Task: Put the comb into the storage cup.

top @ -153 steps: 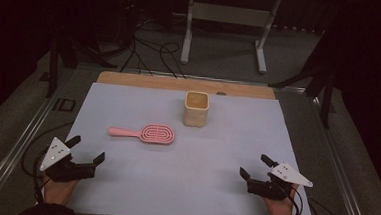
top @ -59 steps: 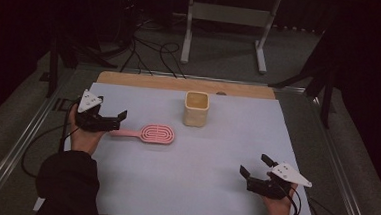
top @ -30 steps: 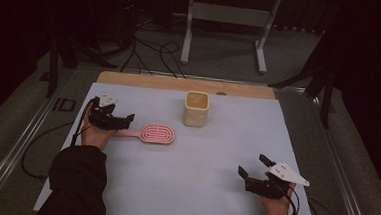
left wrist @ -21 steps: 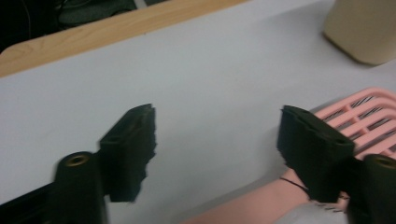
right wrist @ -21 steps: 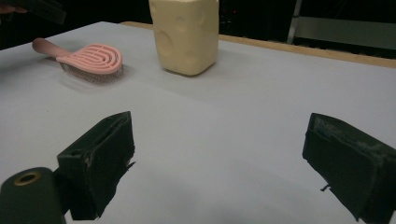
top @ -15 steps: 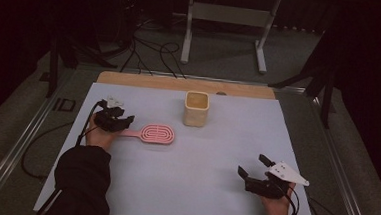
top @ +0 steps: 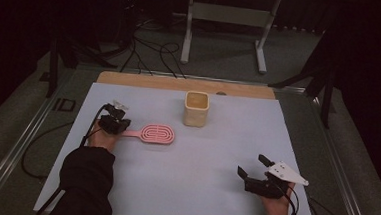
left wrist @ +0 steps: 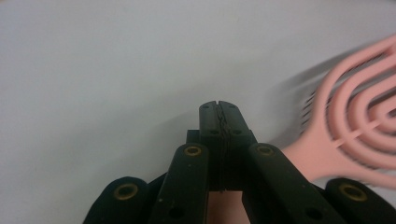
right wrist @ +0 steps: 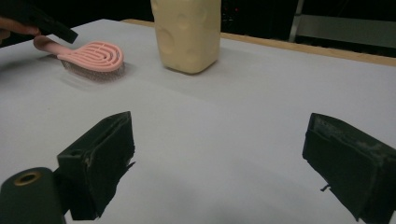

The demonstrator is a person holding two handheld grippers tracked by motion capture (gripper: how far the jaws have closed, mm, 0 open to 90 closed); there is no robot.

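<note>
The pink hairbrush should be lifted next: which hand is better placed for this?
Left. The left claw is at the pink hairbrush handle, jaws closed. The right claw is open, far off near the table's front edge.

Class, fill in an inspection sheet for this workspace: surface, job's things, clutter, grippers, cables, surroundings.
Surface: pale sheet over a wooden table.
Job's things: pink hairbrush lying flat; cream cup upright behind it, apart.
Clutter: nothing seen.
Grippers: left gripper shut on the brush handle; right gripper open, holding nothing, near the front right corner.
Cables: one trails from the left gripper off the table's left edge; more lie on the floor behind.
Surroundings: dark room, metal stand behind.
</note>
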